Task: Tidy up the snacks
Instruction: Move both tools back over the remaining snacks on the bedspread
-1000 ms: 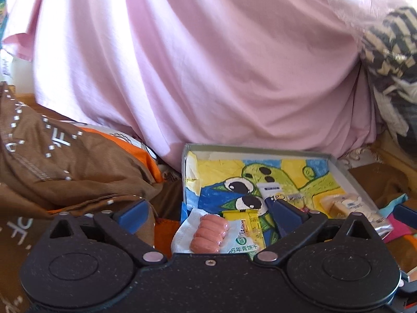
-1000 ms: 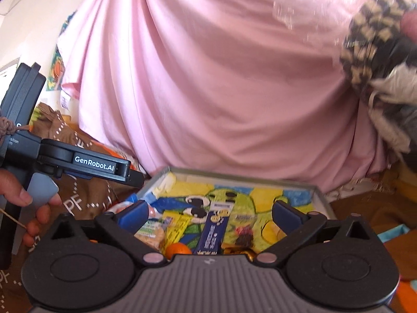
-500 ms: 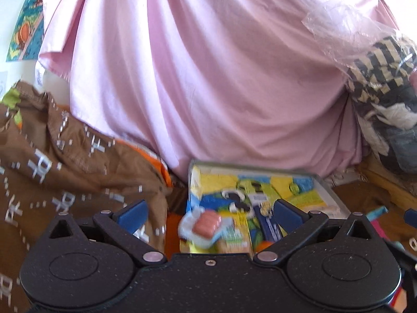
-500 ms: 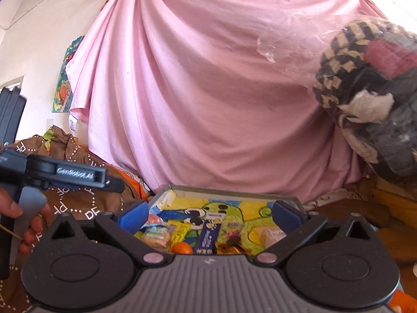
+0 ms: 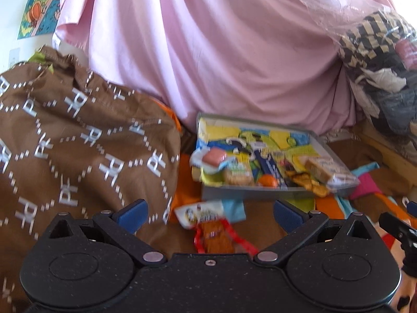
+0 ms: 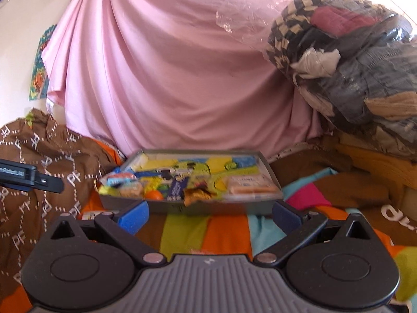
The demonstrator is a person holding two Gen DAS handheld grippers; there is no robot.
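A grey tray (image 5: 250, 192) with a cartoon lining holds several snacks: a pink sausage pack (image 5: 213, 157) at its left corner, a cracker packet (image 5: 329, 170) at the right, and a blue bar (image 5: 271, 167) and an orange ball (image 5: 267, 181) in the middle. A white and red snack packet (image 5: 208, 225) lies loose on the bedding in front of the tray, just ahead of my open, empty left gripper (image 5: 209, 215). My right gripper (image 6: 209, 215) is also open and empty, a short way back from the tray (image 6: 208, 209). The left gripper (image 6: 31, 178) juts in at the right wrist view's left edge.
A brown patterned cloth (image 5: 73, 135) is heaped left of the tray. A pink sheet (image 6: 166, 78) hangs behind it. A clear bag of clothes (image 6: 351, 60) is stacked at the right. Striped, colourful bedding (image 6: 224, 232) covers the surface under both grippers.
Both grippers have drawn back from the tray, which now looks smaller and farther off. The loose white and red packet has come into the left wrist view.
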